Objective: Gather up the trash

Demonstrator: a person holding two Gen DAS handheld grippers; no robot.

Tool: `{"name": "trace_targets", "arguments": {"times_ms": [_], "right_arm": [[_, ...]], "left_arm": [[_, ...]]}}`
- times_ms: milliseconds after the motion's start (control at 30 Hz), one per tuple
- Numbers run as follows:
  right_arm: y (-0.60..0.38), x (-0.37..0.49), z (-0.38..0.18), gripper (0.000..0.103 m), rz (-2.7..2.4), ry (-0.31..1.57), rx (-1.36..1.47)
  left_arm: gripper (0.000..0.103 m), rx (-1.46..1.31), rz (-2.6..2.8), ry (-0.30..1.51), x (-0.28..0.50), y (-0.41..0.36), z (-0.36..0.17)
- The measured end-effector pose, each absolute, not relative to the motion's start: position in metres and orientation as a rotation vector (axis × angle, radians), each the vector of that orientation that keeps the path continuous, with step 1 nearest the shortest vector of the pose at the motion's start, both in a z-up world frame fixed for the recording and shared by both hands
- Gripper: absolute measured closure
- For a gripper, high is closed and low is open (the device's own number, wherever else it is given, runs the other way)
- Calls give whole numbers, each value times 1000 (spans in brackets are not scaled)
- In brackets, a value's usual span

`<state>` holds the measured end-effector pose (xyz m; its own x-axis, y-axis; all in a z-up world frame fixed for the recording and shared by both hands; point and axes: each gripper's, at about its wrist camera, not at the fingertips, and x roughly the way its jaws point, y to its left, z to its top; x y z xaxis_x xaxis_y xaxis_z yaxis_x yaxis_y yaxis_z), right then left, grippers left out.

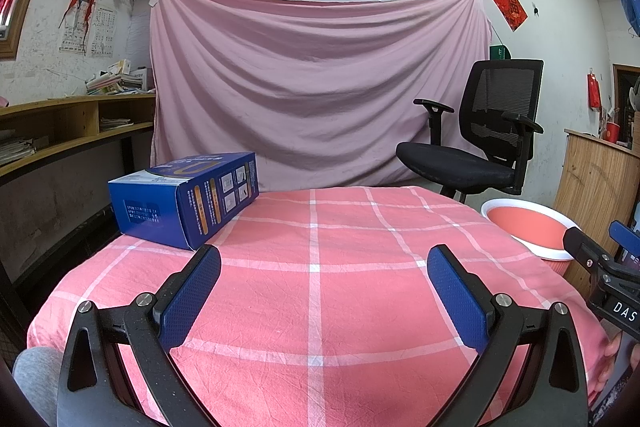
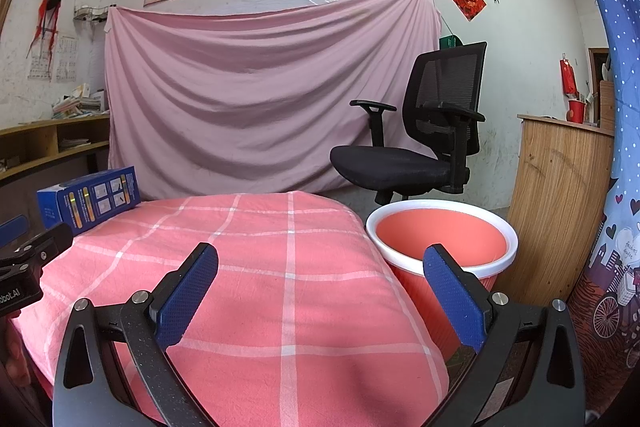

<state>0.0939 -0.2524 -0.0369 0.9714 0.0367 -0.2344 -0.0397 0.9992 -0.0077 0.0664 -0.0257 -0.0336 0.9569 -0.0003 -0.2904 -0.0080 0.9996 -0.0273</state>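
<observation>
The blue carton (image 1: 188, 201) lies on its long side at the far left corner of the pink checked tablecloth (image 1: 320, 287), its long axis running from the near-left edge back toward the pink wall sheet, an end flap facing the left gripper (image 1: 324, 291). That gripper, like the right gripper (image 2: 320, 291), hangs wide open and empty. The next move probably calls for straddling the carton's narrow width (not its length), then carrying it across the cloth to the red wastebasket (image 2: 442, 227) beside the table's right edge.
</observation>
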Motion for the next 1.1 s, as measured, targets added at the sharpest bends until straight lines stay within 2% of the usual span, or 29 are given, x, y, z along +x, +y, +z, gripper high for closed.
{"name": "trace_targets", "arguments": {"times_ms": [1100], "right_arm": [[-253, 95, -35, 0, 39, 240, -12]], "left_arm": [[2, 4, 33, 291, 66, -25, -33]]}}
